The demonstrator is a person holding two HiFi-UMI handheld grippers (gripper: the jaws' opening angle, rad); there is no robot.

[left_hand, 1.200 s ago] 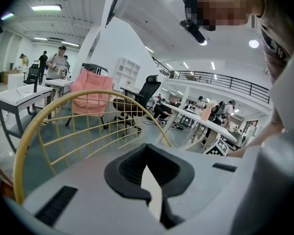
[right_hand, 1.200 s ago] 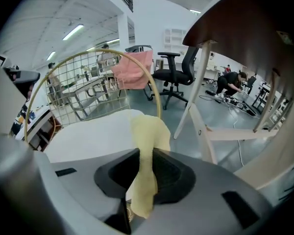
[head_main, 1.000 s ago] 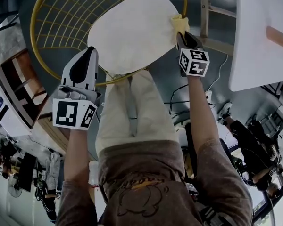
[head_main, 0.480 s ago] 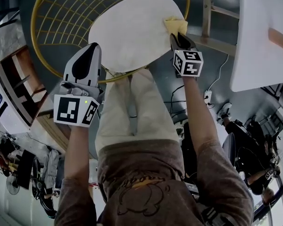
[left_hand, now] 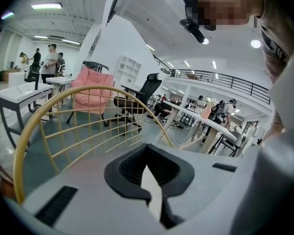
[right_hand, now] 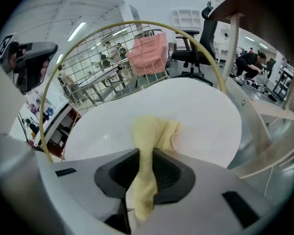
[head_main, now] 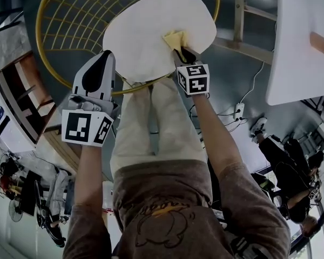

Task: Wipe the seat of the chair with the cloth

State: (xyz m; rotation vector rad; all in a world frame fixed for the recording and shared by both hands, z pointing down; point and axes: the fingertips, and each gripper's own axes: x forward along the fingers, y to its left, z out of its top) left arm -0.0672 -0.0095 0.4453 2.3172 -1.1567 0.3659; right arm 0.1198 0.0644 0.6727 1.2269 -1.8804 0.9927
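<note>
The chair's white seat [head_main: 146, 31] lies in front of me, with its yellow wire back [head_main: 70, 20] behind it. A yellow cloth [head_main: 174, 38] rests on the seat near its middle front. My right gripper [head_main: 182, 52] is shut on the cloth and holds it against the seat. From the right gripper view the cloth [right_hand: 152, 136] runs out between the jaws onto the seat [right_hand: 201, 111]. My left gripper [head_main: 100, 58] hangs off the seat's left front edge, shut with nothing in it. Its own view looks past the wire back [left_hand: 88, 126].
A white table [head_main: 302, 42] stands at the right, with wooden legs [head_main: 237, 15] beside the chair. Cables and a power strip [head_main: 238, 111] lie on the floor. A pink chair [left_hand: 90, 89] and a black office chair [left_hand: 144, 89] stand farther off.
My right gripper has slid the cloth from the seat's right edge leftward toward its middle. The left gripper has barely moved.
</note>
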